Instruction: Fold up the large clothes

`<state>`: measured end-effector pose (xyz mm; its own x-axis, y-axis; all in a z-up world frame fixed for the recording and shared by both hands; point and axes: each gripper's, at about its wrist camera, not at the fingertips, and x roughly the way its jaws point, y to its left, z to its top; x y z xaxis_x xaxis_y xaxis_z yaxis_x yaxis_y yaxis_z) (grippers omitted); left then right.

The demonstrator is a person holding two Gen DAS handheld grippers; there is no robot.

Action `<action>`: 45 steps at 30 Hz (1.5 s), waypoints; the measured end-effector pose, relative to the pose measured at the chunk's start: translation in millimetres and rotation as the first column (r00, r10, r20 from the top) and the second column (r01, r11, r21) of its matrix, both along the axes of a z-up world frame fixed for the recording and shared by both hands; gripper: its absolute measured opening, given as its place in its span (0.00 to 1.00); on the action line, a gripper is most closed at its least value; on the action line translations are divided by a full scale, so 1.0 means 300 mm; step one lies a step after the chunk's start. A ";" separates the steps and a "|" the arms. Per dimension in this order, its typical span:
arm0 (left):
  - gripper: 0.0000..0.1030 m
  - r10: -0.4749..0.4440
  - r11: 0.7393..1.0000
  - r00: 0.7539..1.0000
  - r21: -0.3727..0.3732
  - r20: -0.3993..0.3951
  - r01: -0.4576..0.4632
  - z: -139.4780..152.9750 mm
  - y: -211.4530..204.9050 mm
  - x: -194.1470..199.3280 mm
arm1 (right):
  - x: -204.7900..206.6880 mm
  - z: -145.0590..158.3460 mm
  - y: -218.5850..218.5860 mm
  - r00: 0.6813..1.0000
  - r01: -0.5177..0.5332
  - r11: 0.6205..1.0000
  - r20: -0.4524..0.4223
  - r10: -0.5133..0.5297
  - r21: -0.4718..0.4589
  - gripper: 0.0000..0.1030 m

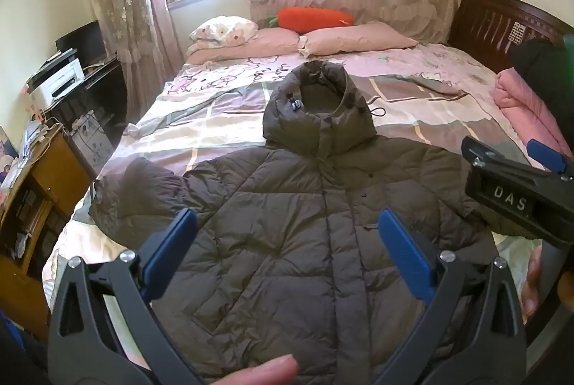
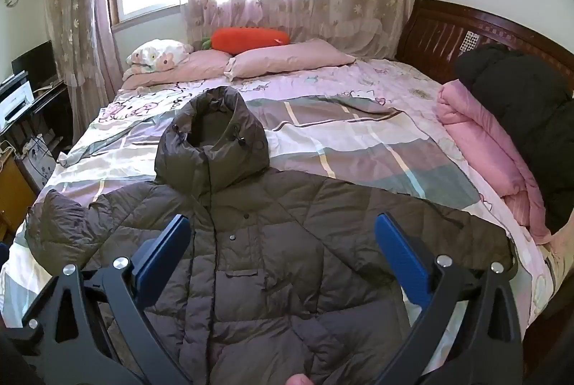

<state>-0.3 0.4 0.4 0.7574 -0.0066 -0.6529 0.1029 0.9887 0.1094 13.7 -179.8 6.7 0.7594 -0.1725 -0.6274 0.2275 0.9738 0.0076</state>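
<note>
A dark olive quilted puffer jacket (image 1: pixel 297 223) (image 2: pixel 272 241) lies face up and spread flat on the bed (image 1: pixel 215 119), hood (image 1: pixel 315 108) toward the pillows and both sleeves out sideways. My left gripper (image 1: pixel 287 223) hovers above the jacket's chest, its blue fingers wide open with nothing between them. The right gripper (image 2: pixel 283 230) hangs open above the jacket's right half, also empty; its black body with a "DAS" label (image 1: pixel 516 191) shows at the right edge of the left wrist view. A fingertip (image 1: pixel 258 370) of the person shows at the bottom.
Pink pillows (image 2: pixel 287 60) and an orange carrot plush (image 2: pixel 247 38) lie at the bed's far side under the curtained window. A folded pink quilt (image 2: pixel 491 148) with a black garment (image 2: pixel 520 105) on it sits by the dark headboard (image 2: pixel 441 33) at right. Desks and a printer (image 1: pixel 57 80) stand left.
</note>
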 end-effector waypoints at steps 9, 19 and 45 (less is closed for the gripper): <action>0.98 0.008 1.000 1.000 -0.001 -0.012 -0.008 -0.002 0.002 0.003 | 0.006 -0.017 0.013 1.000 0.000 1.000 -0.004 0.000 -0.005 0.99; 0.98 0.009 1.000 1.000 -0.003 -0.016 -0.009 -0.001 0.009 0.010 | -0.003 -0.005 0.016 1.000 -0.003 1.000 -0.007 0.003 -0.004 0.99; 0.98 0.057 0.996 0.997 -0.061 -0.053 -0.060 -0.049 0.096 0.012 | 0.171 -0.898 0.063 0.926 -0.234 0.971 -0.292 0.240 0.054 0.99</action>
<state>3.4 29.1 -14.2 0.7232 -0.0056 -0.6906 0.0487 0.9979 0.0429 64.9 -160.9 -262.6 0.5574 0.0031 -0.8302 -0.0150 0.9999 -0.0064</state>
